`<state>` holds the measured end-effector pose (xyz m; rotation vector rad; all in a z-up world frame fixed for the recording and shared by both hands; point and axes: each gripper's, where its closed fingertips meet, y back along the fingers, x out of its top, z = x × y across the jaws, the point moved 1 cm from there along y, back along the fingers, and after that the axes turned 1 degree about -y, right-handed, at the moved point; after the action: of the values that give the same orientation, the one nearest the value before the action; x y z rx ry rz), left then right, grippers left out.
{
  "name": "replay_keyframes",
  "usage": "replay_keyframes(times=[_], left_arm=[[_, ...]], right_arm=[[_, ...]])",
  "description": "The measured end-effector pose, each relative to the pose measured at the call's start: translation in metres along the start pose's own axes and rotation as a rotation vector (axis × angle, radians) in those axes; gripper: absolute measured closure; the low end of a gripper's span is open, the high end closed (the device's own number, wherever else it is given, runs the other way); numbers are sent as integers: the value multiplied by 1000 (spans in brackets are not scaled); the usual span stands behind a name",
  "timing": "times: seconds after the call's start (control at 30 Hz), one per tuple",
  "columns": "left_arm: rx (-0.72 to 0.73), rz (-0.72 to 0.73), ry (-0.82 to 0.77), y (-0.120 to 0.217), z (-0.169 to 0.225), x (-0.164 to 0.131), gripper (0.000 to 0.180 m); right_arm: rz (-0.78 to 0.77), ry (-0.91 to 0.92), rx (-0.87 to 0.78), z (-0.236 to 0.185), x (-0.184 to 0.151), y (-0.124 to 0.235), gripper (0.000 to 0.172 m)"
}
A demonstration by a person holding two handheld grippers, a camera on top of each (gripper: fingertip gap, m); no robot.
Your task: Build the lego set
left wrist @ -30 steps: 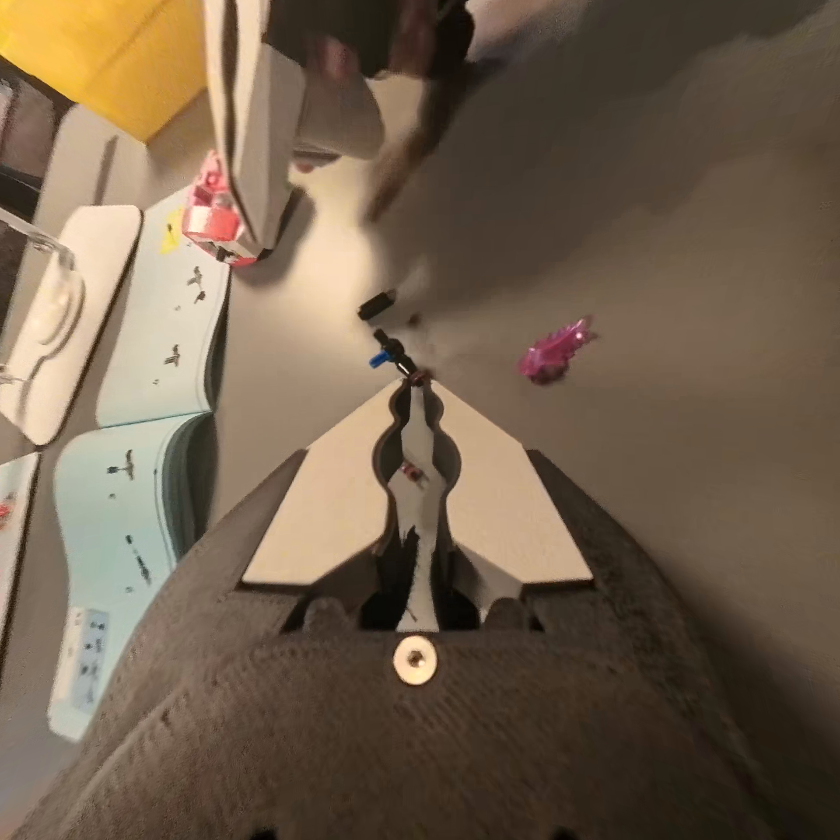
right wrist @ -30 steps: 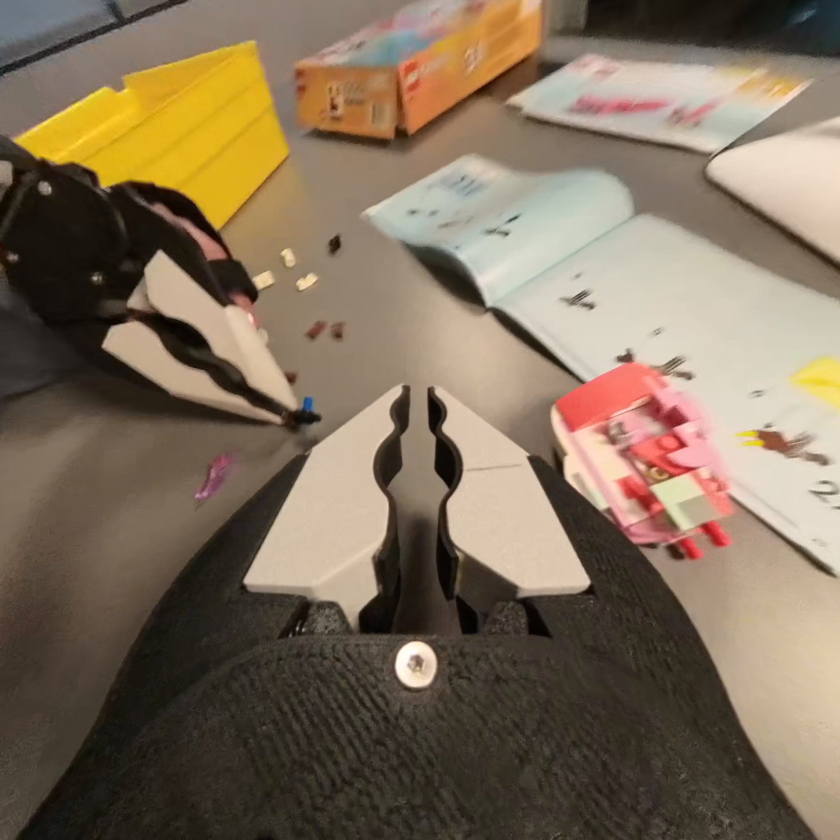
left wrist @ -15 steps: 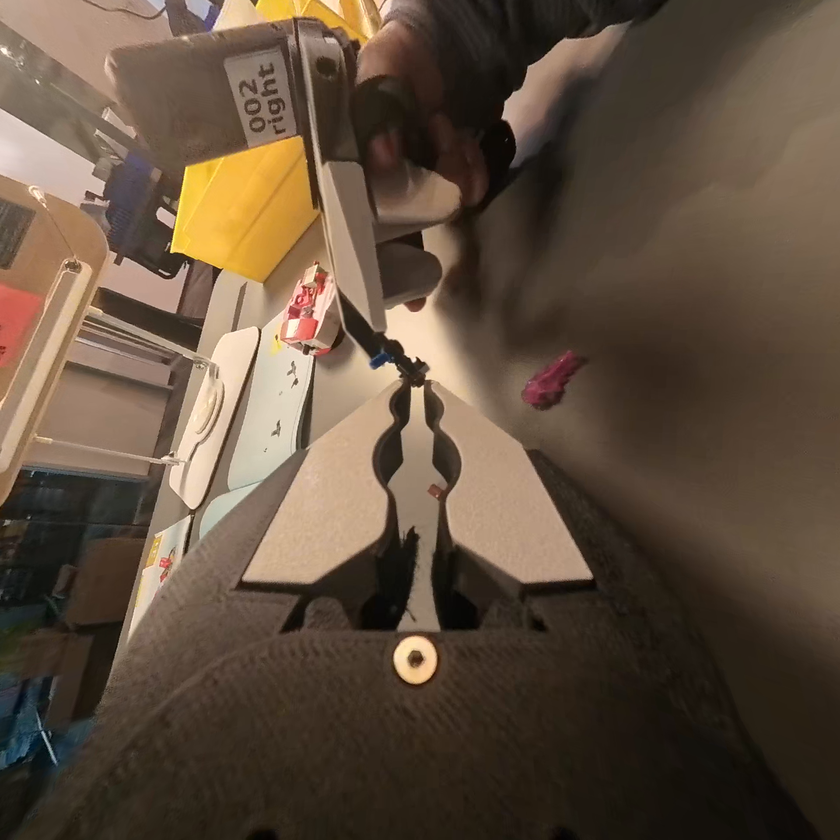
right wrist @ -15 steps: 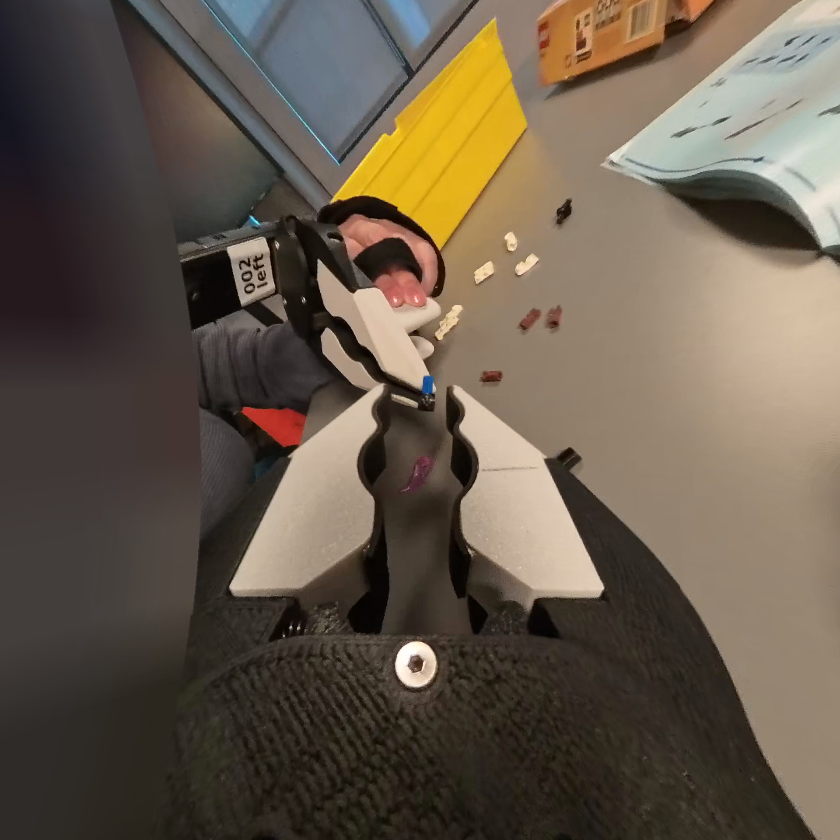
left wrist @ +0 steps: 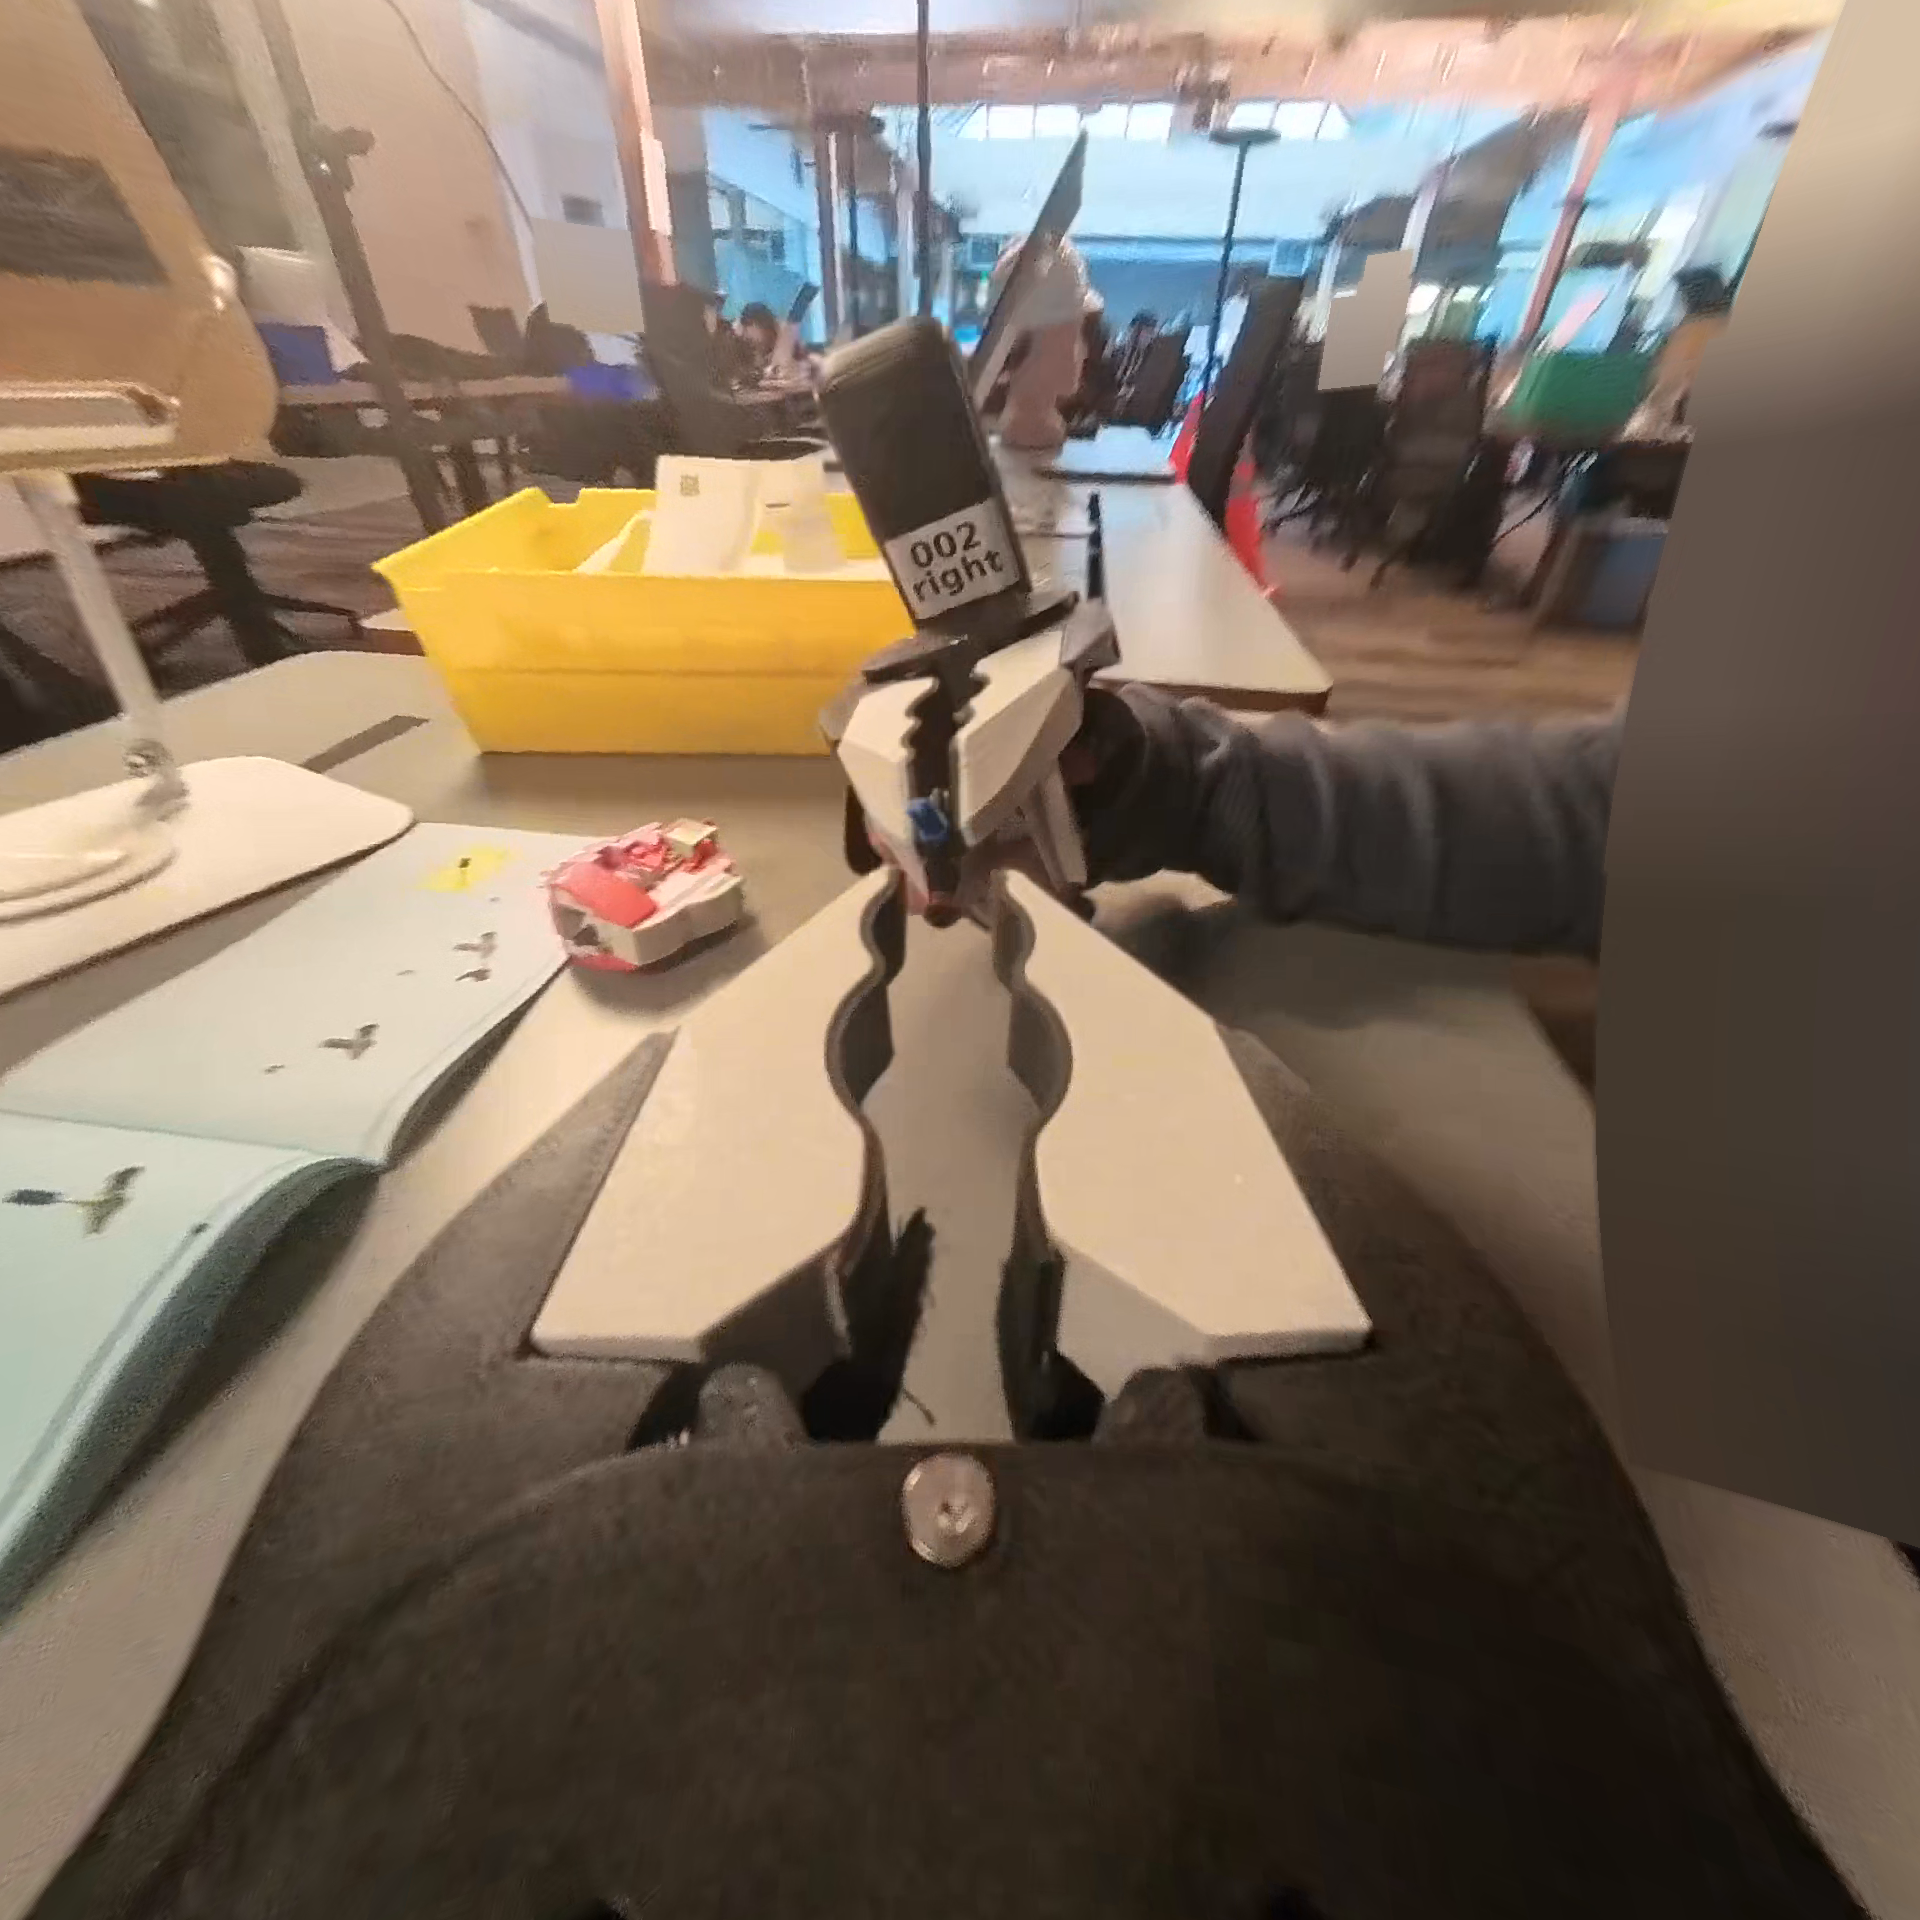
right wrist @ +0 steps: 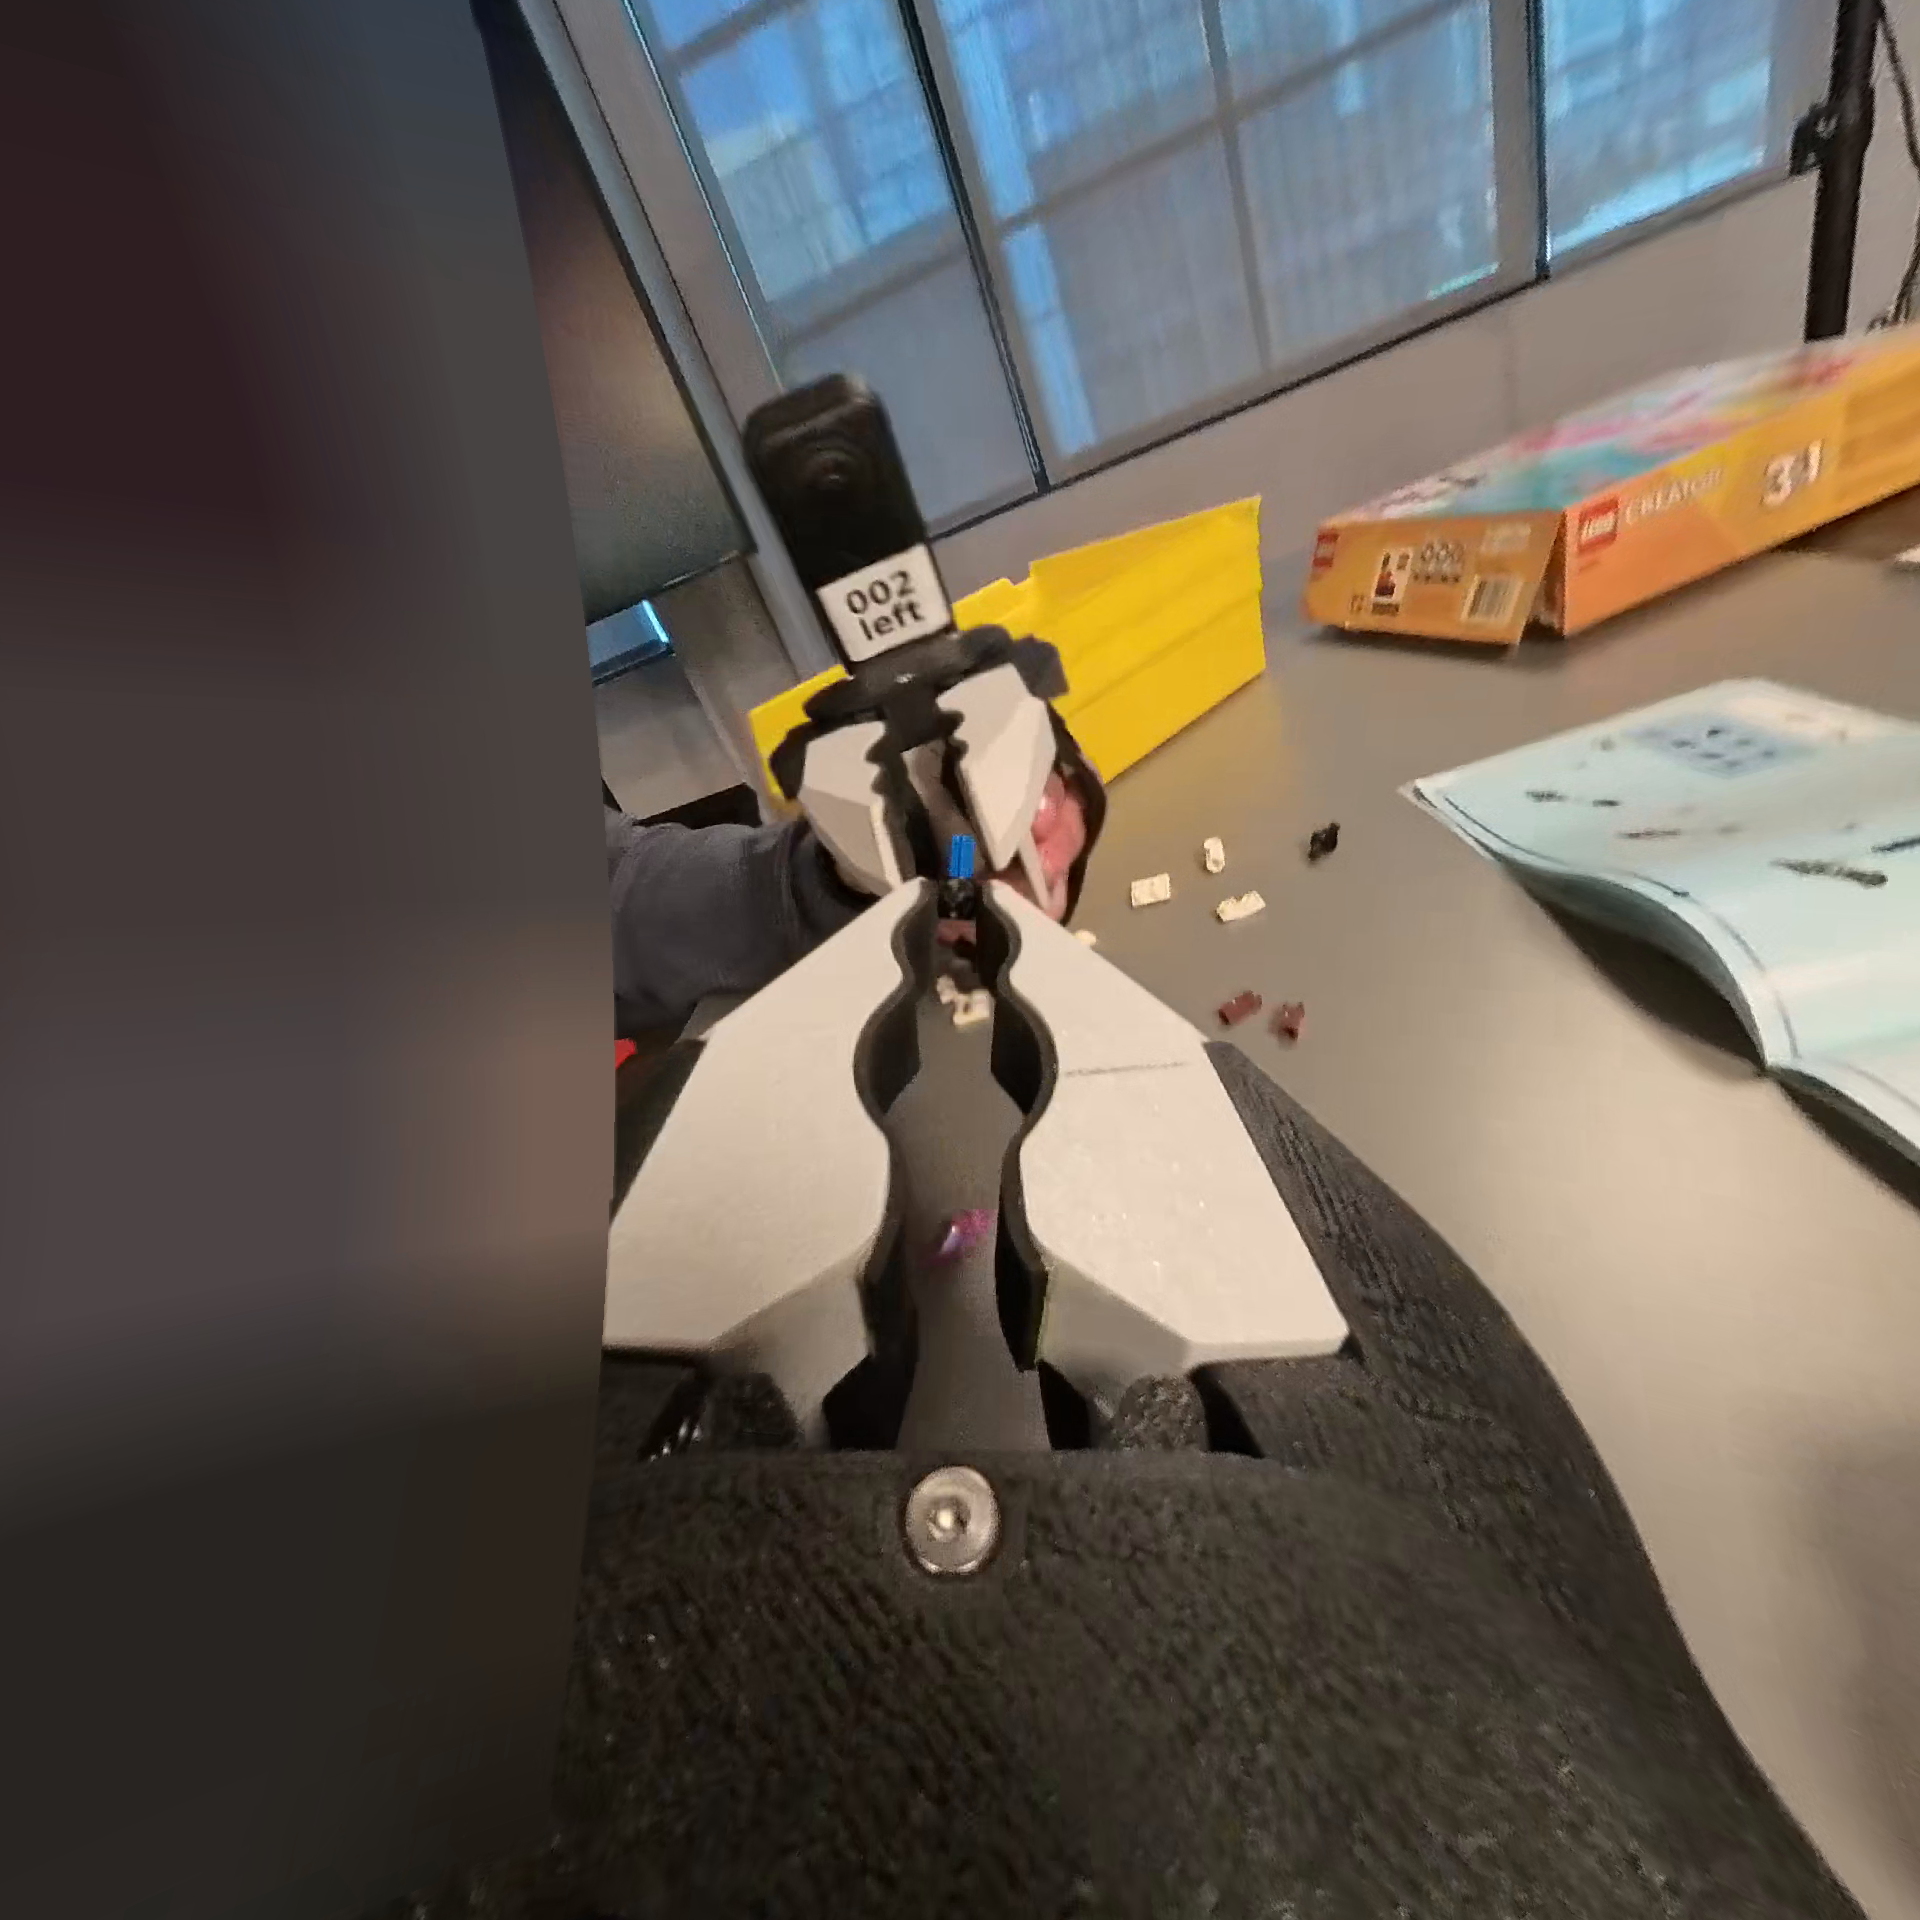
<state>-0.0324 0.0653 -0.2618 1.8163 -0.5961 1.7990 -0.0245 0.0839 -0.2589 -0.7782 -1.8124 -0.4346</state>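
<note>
Left wrist view first. The left hand-held gripper (left wrist: 943, 904) has its fingertips spread, a clear gap between them. Straight ahead and nose to nose with it, in front of the yellow bin (left wrist: 644, 623), the right hand-held gripper (left wrist: 935, 873) points back at it. A tiny black piece with a blue pin (left wrist: 928, 823) sits right where the 2 sets of tips meet. I can't see the left pads pressing on it. Nearer than the bin and off to its left side, a pink and red brick model (left wrist: 644, 904) sits just at the edge of an open booklet (left wrist: 260, 987) on the desk (left wrist: 1195, 603).

Right wrist view: here the right fingertips are pinched on the black part, with the blue pin standing up out of it and showing in the left one's open gap. The piece is up off the desk, in front of the bin's near corner. Loose white and brown bits (right wrist: 1242, 906) lie right of the bin, short of an orange box (right wrist: 1558, 540).

Versus half a second back, the roles are swapped: then the left tips were clamped on the piece and the right ones spread. Both views have also tipped up off the desk.
</note>
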Motion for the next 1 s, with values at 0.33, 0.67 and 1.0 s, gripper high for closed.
replay_keyframes(times=[0.33, 0.67, 1.0], left_arm=[[-56, 13, 131, -6, 2, -3, 174], [150, -282, 11, 6, -33, -41, 174], [237, -441, -78, 22, -53, -62, 173]], right_arm=[[13, 22, 14, -4, 2, -3, 166], [-394, -21, -613, 61, -33, 48, 161], [-713, -163, -911, 72, -52, 43, 156]])
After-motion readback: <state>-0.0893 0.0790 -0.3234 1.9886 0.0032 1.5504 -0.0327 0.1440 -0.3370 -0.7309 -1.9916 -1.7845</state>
